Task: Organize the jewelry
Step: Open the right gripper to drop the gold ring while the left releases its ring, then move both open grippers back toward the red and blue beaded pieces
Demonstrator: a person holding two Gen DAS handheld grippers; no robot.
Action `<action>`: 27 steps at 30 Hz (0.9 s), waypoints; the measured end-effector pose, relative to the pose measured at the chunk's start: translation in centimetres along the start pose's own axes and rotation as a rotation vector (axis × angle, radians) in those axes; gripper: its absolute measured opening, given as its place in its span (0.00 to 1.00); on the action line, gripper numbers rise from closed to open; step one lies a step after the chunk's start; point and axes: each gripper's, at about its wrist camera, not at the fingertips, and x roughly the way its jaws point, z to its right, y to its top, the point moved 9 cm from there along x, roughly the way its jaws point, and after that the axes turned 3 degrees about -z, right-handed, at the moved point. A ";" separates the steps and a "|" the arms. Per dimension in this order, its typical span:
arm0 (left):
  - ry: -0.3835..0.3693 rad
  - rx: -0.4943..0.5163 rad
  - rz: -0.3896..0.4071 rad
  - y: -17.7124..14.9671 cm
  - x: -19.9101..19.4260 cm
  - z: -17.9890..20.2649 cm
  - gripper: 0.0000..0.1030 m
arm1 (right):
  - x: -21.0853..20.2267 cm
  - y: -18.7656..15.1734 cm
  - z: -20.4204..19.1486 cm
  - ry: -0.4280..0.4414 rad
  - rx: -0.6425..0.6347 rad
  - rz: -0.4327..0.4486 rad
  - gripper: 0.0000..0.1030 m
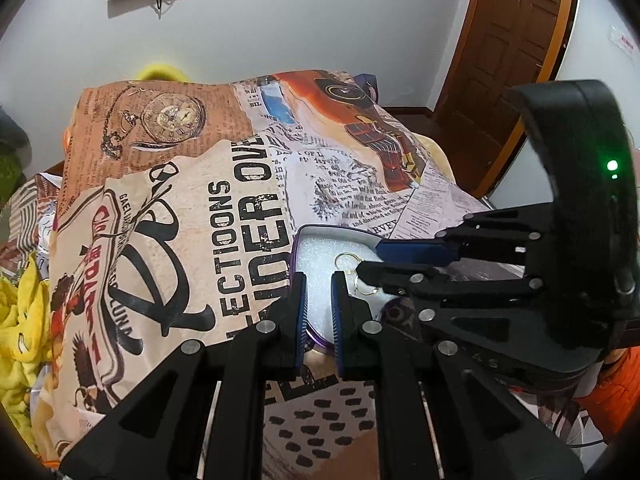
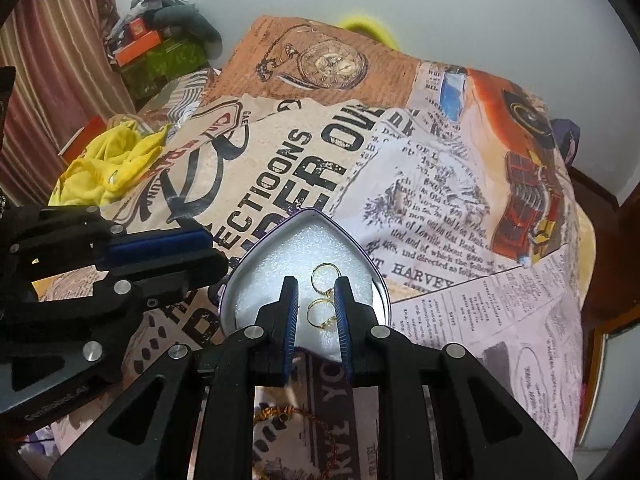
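A heart-shaped metal tin (image 2: 378,280) with white foam inside lies on the printed cloth; it also shows in the left wrist view (image 1: 304,236). Two gold rings (image 2: 322,294) lie on the foam, also seen in the left wrist view (image 1: 354,272). My right gripper (image 2: 317,304) is open, its fingers either side of the nearer ring, just above the foam. My left gripper (image 1: 319,300) is partly open over the tin's near rim, holding nothing; it shows at the left of the right wrist view (image 2: 208,256). The right gripper's fingers (image 1: 400,276) reach in from the right.
The newspaper-print cloth (image 2: 400,168) covers a raised surface. A gold chain (image 2: 296,414) lies on the cloth below the right gripper. Yellow fabric (image 2: 108,168) and boxes (image 2: 140,44) lie at the left. A wooden door (image 1: 516,40) stands at the right.
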 end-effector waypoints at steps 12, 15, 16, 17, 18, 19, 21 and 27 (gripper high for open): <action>0.025 0.031 0.035 -0.3 -4.6 1.8 0.10 | -6.3 -0.7 -0.1 -0.072 0.020 0.095 0.24; 0.033 0.044 0.040 -0.7 -5.7 2.5 0.10 | -8.2 -1.1 -0.1 -0.083 0.034 0.126 0.25; 0.036 0.047 0.042 -0.9 -6.1 2.7 0.10 | -8.6 -1.2 -0.1 -0.083 0.038 0.132 0.25; 0.037 0.049 0.042 -1.1 -6.5 2.8 0.11 | -9.3 -1.4 -0.2 -0.084 0.044 0.141 0.25; 0.037 0.049 0.043 -1.3 -6.8 3.0 0.12 | -9.9 -1.7 -0.2 -0.090 0.048 0.152 0.25; 0.038 0.049 0.044 -1.5 -7.0 3.1 0.14 | -10.5 -1.9 -0.2 -0.097 0.052 0.160 0.25; 0.042 0.049 0.046 -1.9 -7.6 3.3 0.22 | -11.3 -2.4 -0.2 -0.101 0.058 0.174 0.25; 0.049 0.058 0.039 -3.5 -8.5 4.2 0.27 | -13.1 -4.5 -0.1 -0.110 0.092 0.199 0.27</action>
